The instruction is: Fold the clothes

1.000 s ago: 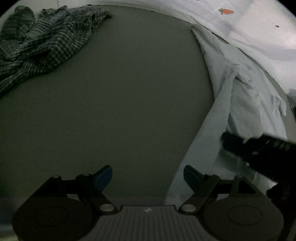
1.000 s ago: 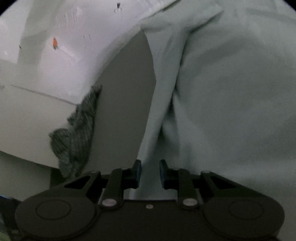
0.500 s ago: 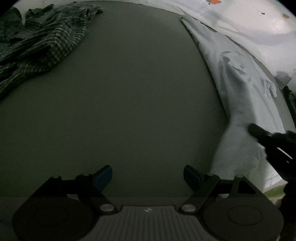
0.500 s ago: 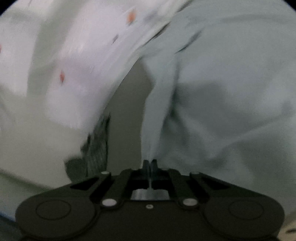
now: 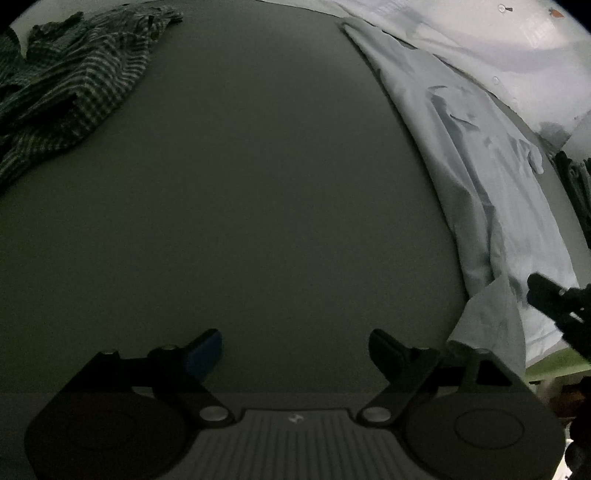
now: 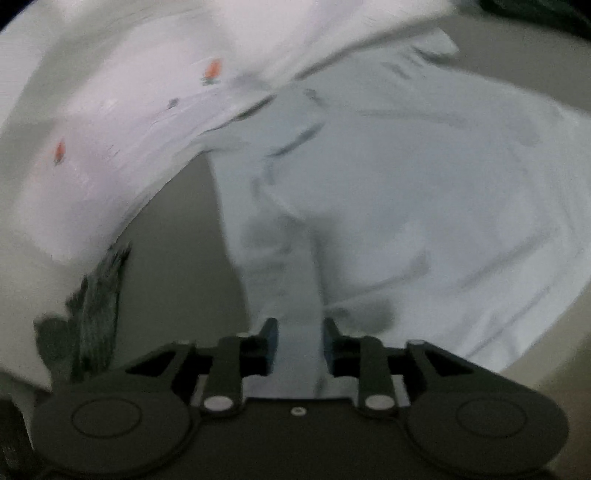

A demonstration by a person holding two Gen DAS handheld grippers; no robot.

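Note:
A pale blue shirt (image 5: 480,166) lies along the right side of a grey surface (image 5: 258,184). In the right wrist view it (image 6: 406,203) fills the middle and right. My right gripper (image 6: 299,332) has a strip of the shirt's edge between its fingers; its jaws are opening and the pads no longer pinch the cloth. From the left wrist view the right gripper (image 5: 554,299) shows as a dark shape over the shirt's near corner. My left gripper (image 5: 295,341) hangs open over bare grey surface with nothing between its fingers.
A dark checked shirt (image 5: 66,85) lies crumpled at the far left, also visible as the checked shirt (image 6: 96,295) in the right wrist view. A white sheet with small orange carrots (image 5: 480,33) runs along the far side. Something green shows at the lower right edge (image 5: 546,363).
The right gripper shut on the pale shirt's edge and drew it rightward, away from the left gripper; now its fingers stand apart again. The left gripper stayed open and rolled slightly.

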